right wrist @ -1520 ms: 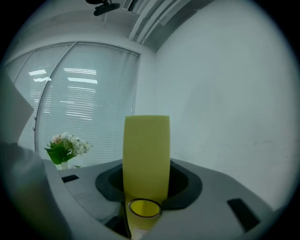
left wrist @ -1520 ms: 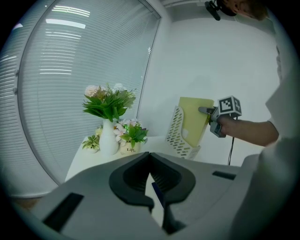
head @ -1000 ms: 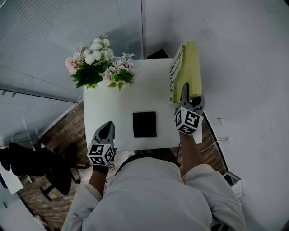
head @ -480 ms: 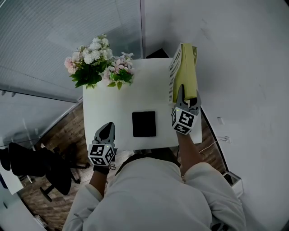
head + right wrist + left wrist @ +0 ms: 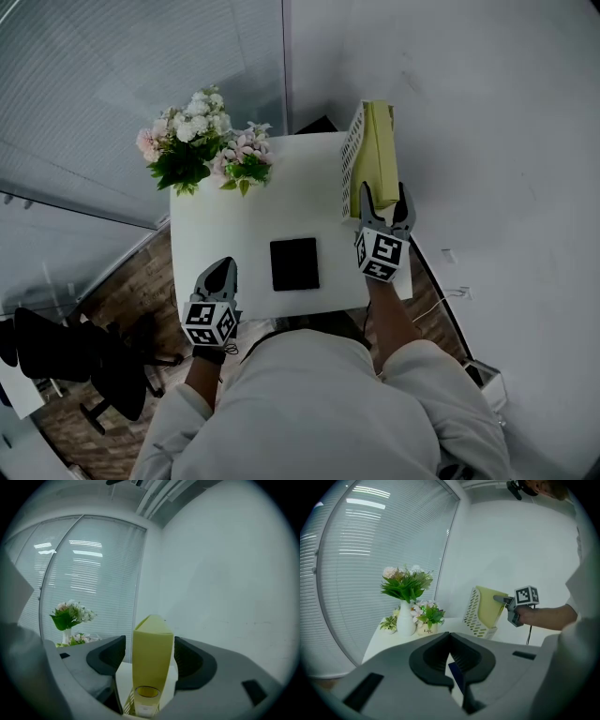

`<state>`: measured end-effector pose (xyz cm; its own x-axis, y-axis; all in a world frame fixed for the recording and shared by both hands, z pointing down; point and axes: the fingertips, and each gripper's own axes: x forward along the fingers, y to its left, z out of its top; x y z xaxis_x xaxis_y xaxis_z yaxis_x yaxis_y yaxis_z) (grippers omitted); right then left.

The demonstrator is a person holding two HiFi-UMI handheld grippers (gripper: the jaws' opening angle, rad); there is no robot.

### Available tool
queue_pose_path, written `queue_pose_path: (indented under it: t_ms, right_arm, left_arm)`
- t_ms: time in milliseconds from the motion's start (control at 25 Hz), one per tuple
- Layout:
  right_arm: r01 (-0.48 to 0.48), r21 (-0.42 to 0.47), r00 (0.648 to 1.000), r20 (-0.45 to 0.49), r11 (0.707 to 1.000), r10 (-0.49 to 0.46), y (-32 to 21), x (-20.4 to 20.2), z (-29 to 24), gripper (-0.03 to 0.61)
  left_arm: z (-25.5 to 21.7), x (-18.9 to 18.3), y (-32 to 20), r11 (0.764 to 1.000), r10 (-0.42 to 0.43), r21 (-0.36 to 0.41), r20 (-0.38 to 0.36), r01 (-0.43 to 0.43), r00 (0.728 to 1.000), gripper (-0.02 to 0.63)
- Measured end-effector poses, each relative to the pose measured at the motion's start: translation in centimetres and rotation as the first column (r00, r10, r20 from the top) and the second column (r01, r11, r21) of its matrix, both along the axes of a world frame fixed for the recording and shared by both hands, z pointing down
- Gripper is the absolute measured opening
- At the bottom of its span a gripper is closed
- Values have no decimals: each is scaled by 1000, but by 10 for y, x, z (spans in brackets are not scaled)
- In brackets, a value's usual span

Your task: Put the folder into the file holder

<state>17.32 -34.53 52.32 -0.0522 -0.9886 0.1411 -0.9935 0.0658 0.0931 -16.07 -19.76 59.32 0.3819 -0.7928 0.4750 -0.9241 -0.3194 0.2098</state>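
Yellow folder (image 5: 380, 155) upright in white file holder (image 5: 349, 164) on the surface (image 5: 234, 220), between the opening jaws of the right gripper (image 5: 383, 195), not gripped; left gripper (image 5: 220, 274) jaws together; round hole (image 5: 147, 692) in folder spine shown only in right gripper view

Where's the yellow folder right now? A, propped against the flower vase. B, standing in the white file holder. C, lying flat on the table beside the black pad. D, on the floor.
B: the yellow folder stands upright inside the white file holder at the far right corner of the table.
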Motion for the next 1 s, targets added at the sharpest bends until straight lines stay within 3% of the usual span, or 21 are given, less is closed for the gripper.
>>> queue_pose_path:
  t_ms: [480,1000]
  right_arm:
    - [0,85,1000,-26,996,2,63,10,-59,317]
    - [25,79,999,-49,997,-21,164,11,-85,87]
  left_arm:
    - [-27,13,0,993,77,93,-26,-75,997,9]
    - [-45,36,7,978,152,149,-45,-144,987,9]
